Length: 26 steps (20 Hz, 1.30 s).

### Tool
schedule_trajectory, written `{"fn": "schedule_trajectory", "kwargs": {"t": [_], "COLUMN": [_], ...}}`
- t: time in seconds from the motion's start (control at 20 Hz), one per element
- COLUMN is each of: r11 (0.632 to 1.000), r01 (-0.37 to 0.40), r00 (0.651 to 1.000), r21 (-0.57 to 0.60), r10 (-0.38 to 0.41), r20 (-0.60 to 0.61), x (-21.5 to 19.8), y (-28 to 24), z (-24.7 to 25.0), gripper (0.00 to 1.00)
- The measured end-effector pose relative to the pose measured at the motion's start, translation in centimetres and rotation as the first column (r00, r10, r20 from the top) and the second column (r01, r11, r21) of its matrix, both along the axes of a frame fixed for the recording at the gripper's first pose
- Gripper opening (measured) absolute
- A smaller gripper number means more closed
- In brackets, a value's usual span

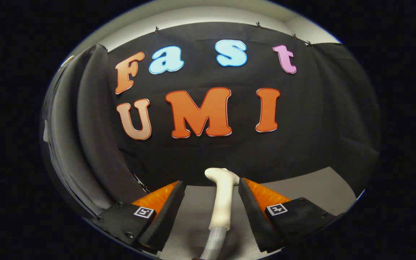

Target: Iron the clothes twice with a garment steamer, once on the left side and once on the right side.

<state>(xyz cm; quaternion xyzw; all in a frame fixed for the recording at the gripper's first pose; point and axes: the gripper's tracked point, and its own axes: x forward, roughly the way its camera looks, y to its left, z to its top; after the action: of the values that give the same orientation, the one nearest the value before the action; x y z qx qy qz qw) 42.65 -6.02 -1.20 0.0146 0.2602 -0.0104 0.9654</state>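
Between the open gripper [211,202] fingers, steamer [222,202] handle on surface [316,187], ungrasped; centre it before closing, probably.

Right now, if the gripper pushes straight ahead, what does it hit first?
Likely the white steamer handle, standing between the open gripper fingers, nearer the right one; contact unclear. Beyond it hangs the black cloth wall.
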Motion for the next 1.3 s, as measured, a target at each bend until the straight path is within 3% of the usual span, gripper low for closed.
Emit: {"fn": "schedule_trajectory", "kwargs": {"t": [0.4,0.7,0.9,1.0,1.15,1.3], "r11": [0.986,0.972,0.962,0.966,0.975,0.976], "r01": [0.013,0.087,0.083,0.084,0.067,0.03], "r00": [0.979,0.946,0.945,0.953,0.968,0.983], "r21": [0.166,0.219,0.262,0.244,0.213,0.215], "r10": [0.021,-0.012,0.008,-0.007,-0.011,0.01], "r20": [-0.205,-0.325,-0.326,-0.302,-0.252,-0.186], "x": [0.0,-0.1,-0.4,-0.8,-1.6,-3.0], "y": [-0.2,-1.7,-1.2,-1.4,-1.7,-0.9], "z": [-5.8,-9.1,-9.7,-9.1,-8.3,-6.3], "gripper": [0.97,0.96,0.81,0.52,0.45,0.45]}}
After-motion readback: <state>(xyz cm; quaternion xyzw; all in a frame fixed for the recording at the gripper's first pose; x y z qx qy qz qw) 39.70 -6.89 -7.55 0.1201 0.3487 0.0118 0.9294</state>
